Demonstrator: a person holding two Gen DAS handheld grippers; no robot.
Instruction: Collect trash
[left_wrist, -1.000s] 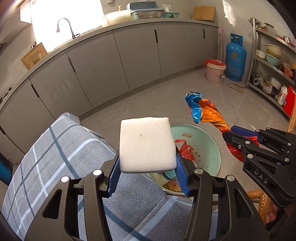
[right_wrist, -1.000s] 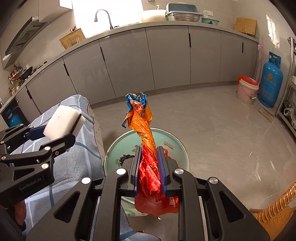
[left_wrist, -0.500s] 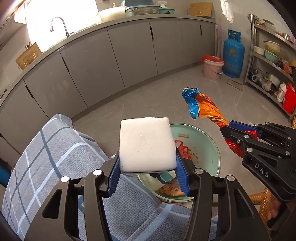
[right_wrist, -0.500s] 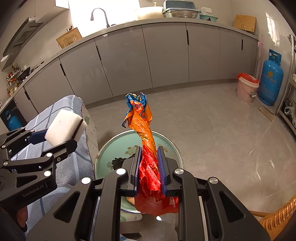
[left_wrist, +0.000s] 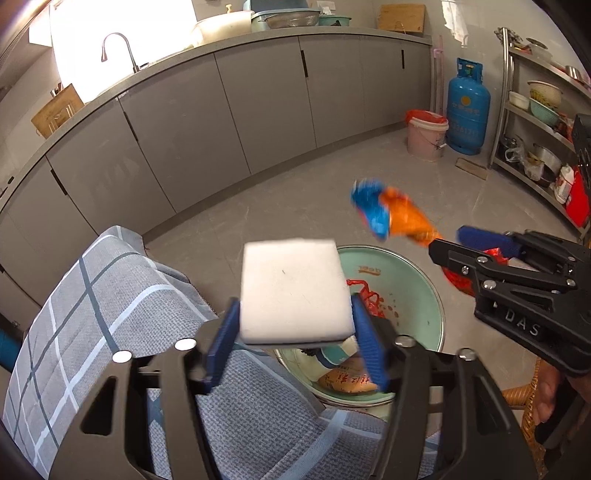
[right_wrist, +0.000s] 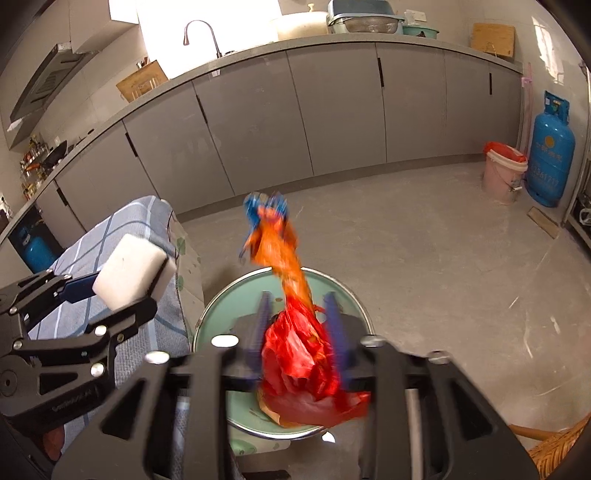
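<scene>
1. Trash basin (right_wrist: 347, 295), mint-green, sits on the floor beside the checked cloth (left_wrist: 110, 295); bare floor lies beyond it.
2. White foam block (left_wrist: 295, 291): the left gripper (left_wrist: 295, 332) has just widened, its pads now clear of the block.
3. Crumpled wrapper (right_wrist: 291, 295), earlier pinched, hangs blurred between the just-spread right gripper (right_wrist: 297, 325) pads above the basin.

Basin (left_wrist: 424, 295) mouth clear; cloth-covered table (left_wrist: 110, 295) just left.
</scene>
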